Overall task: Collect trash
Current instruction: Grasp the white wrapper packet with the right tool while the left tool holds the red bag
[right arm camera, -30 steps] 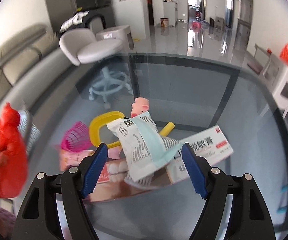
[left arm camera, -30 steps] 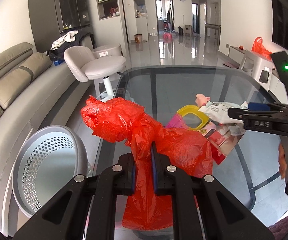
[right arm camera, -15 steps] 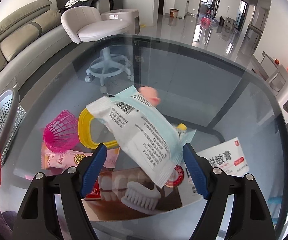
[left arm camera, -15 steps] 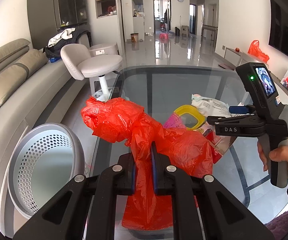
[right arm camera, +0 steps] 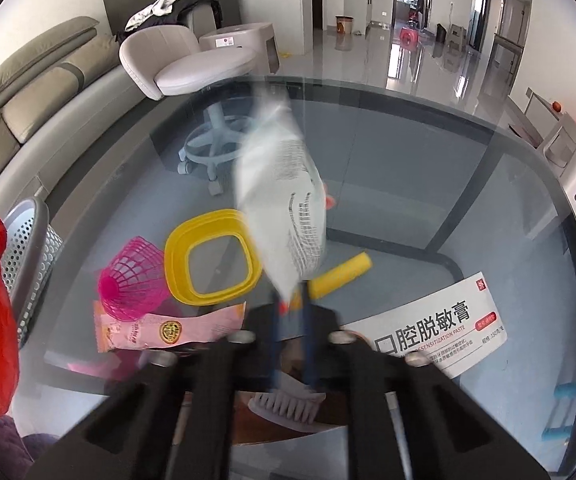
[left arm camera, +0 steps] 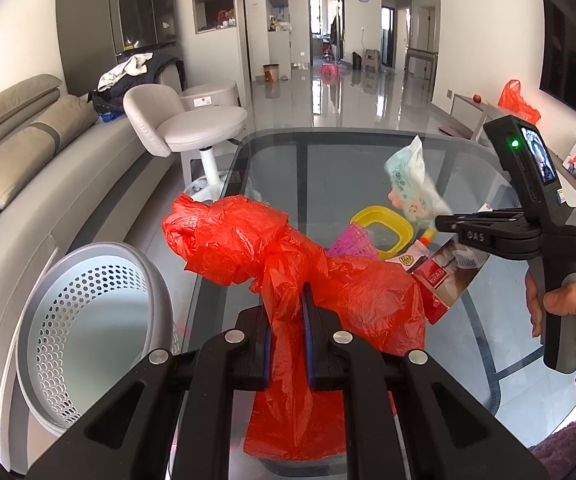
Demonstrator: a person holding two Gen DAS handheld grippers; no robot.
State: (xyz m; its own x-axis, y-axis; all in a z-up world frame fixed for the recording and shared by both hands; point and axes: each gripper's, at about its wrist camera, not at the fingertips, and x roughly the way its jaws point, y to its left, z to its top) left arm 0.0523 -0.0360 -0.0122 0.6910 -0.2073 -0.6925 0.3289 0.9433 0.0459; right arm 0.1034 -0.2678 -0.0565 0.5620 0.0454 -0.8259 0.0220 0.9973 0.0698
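Left gripper [left arm camera: 285, 330] clamped on red bag [left arm camera: 288, 252] lower centre, right gripper [right arm camera: 292, 312] jaws just closed, pinching white packet [right arm camera: 283, 208] mid-frame

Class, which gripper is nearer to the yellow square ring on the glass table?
Right. The right gripper hovers just beside the yellow ring, clamping a white wrapper; the left gripper sits farther back, holding the red bag.
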